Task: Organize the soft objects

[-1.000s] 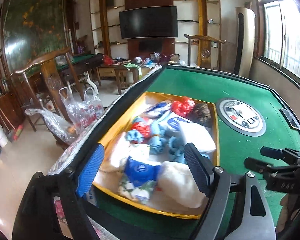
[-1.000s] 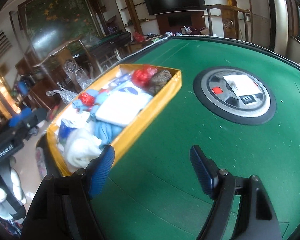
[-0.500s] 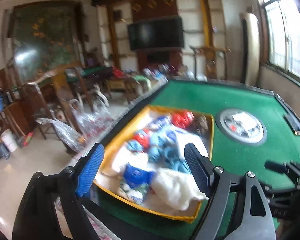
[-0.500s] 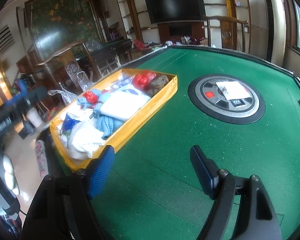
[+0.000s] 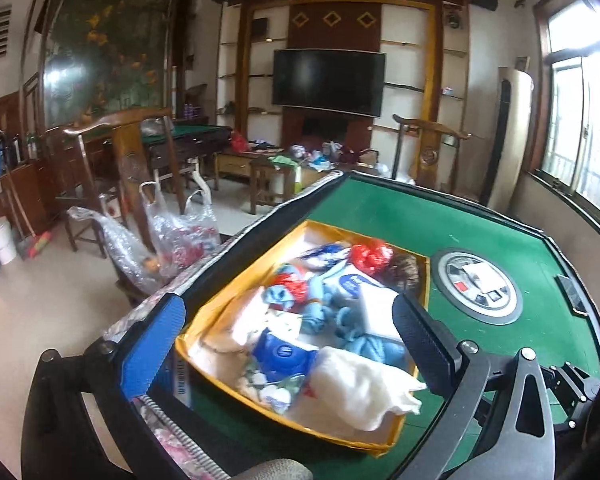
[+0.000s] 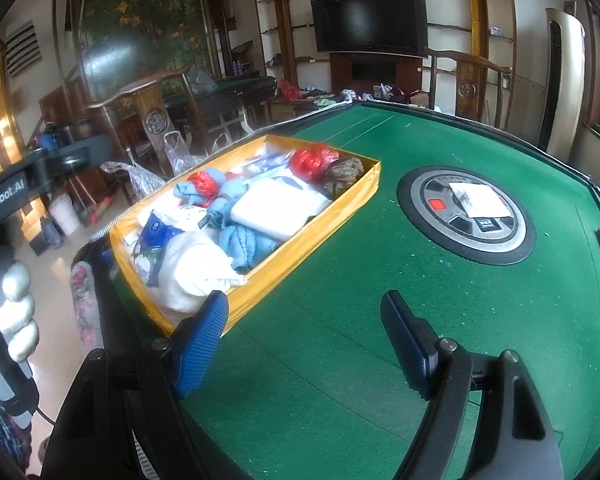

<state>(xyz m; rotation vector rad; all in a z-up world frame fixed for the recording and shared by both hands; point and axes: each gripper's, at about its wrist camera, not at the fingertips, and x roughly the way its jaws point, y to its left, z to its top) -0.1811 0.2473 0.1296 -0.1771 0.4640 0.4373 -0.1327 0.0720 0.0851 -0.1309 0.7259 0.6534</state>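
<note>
A yellow box (image 5: 224, 304) (image 6: 332, 216) sits at the left edge of the green table (image 6: 380, 280), full of soft things: a white cloth (image 5: 364, 384) (image 6: 196, 264), blue knitted cloth (image 5: 374, 344) (image 6: 244, 244), red bags (image 5: 370, 254) (image 6: 314, 160), a white pad (image 6: 280, 210), a brown furry item (image 6: 342, 174). My left gripper (image 5: 288, 344) is open and empty, held above the box's near end. My right gripper (image 6: 304, 336) is open and empty over bare felt beside the box.
A round grey centre console (image 6: 466, 214) (image 5: 480, 284) with a white card sits in the table's middle. Off the left edge stand a wooden chair (image 5: 128, 168) and clear plastic bags (image 5: 172, 232). The other hand-held gripper (image 6: 4, 208) shows at far left.
Both grippers have pulled back and up from the box, so more of the room and table shows. Both stay open; the box contents have not moved.
</note>
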